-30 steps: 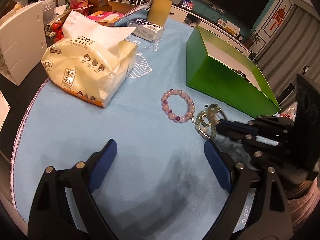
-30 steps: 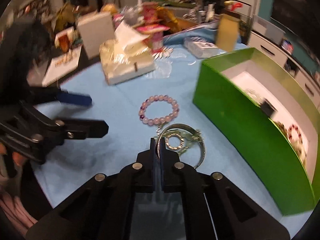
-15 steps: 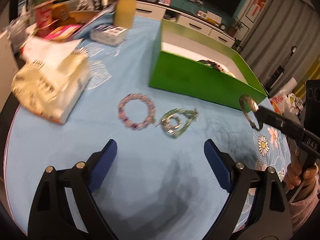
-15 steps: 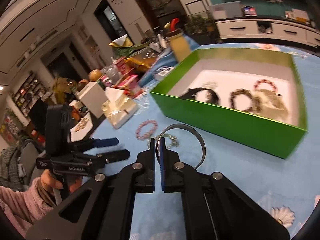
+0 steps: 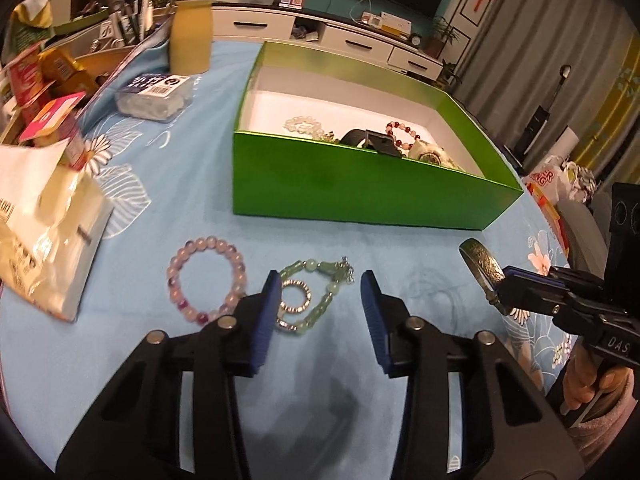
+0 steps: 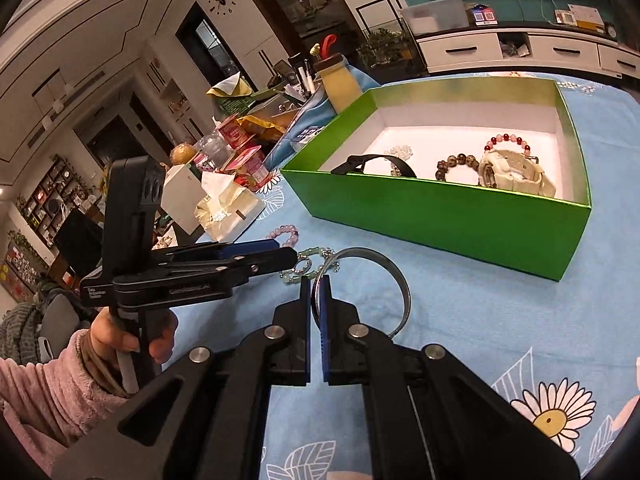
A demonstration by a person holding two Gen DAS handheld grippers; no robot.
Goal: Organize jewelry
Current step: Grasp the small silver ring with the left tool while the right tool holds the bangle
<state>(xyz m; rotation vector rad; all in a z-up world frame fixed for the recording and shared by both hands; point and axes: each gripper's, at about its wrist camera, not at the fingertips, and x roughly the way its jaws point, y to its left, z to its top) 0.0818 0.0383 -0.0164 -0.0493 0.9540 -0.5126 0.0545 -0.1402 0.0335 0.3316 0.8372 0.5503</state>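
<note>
My right gripper (image 6: 315,286) is shut on a silver bangle (image 6: 394,276) and holds it above the blue cloth, in front of the green box (image 6: 440,212); the bangle also shows in the left wrist view (image 5: 482,268). My left gripper (image 5: 318,292) is open and low over a green bead bracelet with a small ring (image 5: 310,300). A pink bead bracelet (image 5: 206,276) lies just left of it. The green box (image 5: 360,184) holds several bracelets and watches.
A tissue pack (image 5: 44,216) lies at the left. A yellow bottle (image 5: 190,38), a small plastic box (image 5: 154,92) and snack clutter stand at the back left. The table edge runs along the right, past the box.
My left gripper has narrowed and moved forward over the green bracelet. My right gripper lifted the silver bangle off the cloth and carried it right, away from the pile.
</note>
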